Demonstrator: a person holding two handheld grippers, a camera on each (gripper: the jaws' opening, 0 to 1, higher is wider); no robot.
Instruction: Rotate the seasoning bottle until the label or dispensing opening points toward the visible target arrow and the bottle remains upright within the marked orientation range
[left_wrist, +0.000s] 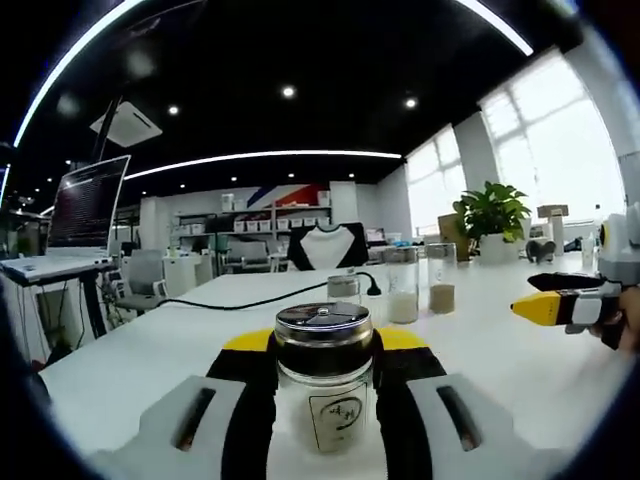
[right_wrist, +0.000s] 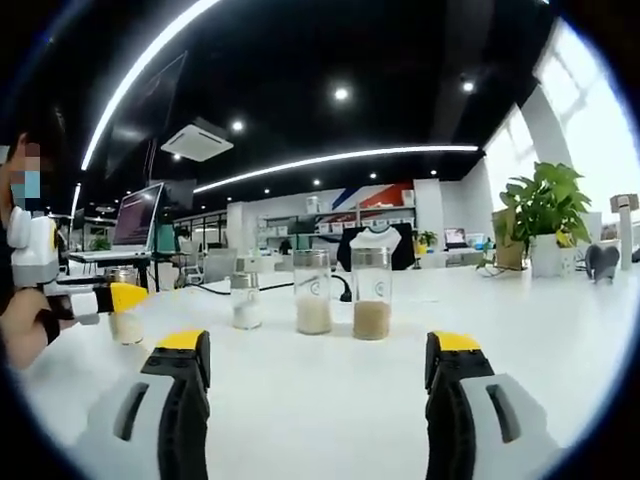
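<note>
Left gripper view has my left hand-held gripper (left_wrist: 322, 400) pinching the upright seasoning bottle (left_wrist: 323, 375) to turn it, while my right hand-held gripper (right_wrist: 318, 380) waits, spread, above the bench (right_wrist: 330, 390).

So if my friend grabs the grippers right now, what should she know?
Left gripper: shut on the seasoning bottle, which stands upright on the white table, label facing the camera.
Right gripper: open, holding nothing, aimed at three jars farther along the table.
Done: bottle is grasped.
Left: turn it toward the target arrow, which I can't spot here, keeping it upright.
</note>
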